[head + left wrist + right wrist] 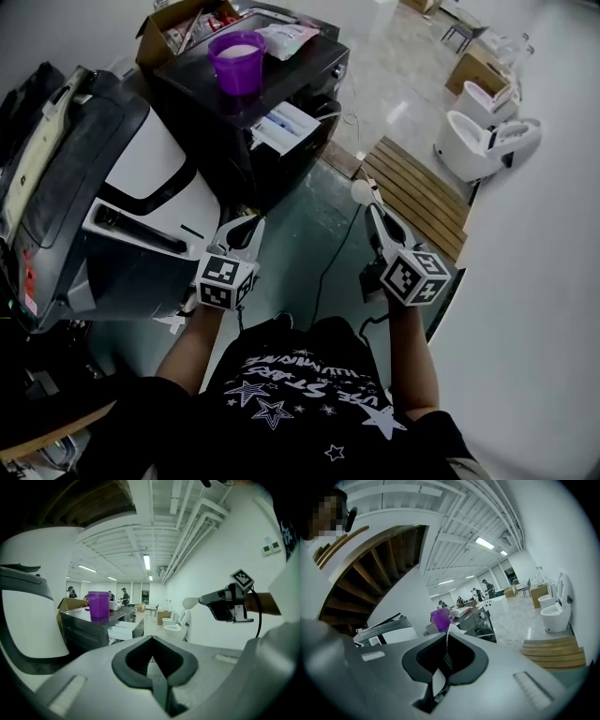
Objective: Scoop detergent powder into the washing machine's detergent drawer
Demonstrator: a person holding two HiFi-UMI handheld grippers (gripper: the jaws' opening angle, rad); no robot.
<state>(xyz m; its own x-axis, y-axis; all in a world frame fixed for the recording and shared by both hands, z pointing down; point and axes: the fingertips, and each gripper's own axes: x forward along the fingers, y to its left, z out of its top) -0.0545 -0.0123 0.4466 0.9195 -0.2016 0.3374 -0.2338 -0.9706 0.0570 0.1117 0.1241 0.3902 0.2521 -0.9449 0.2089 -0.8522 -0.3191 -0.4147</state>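
A purple cup (pixel 237 58) with white powder stands on top of the dark washing machine (pixel 309 70). The machine's detergent drawer (pixel 286 127) is pulled out, pale inside. My right gripper (pixel 375 212) is shut on the handle of a white scoop (pixel 362 190), held over the floor to the right of the machine. The right gripper view shows the thin white handle (pixel 447 644) pinched between the jaws, with the cup (pixel 440 619) beyond. My left gripper (pixel 250 227) is shut with nothing in it, below the drawer. The left gripper view shows the cup (pixel 99 604), the drawer (pixel 123 630) and the scoop (pixel 189 603).
A white and black appliance (pixel 141 187) stands at the left. A cardboard box (pixel 173 28) and a white bag (pixel 286 37) lie behind the cup. A wooden pallet (pixel 417 192) and white toilets (pixel 483 141) sit to the right. A black cable (pixel 328 262) runs across the floor.
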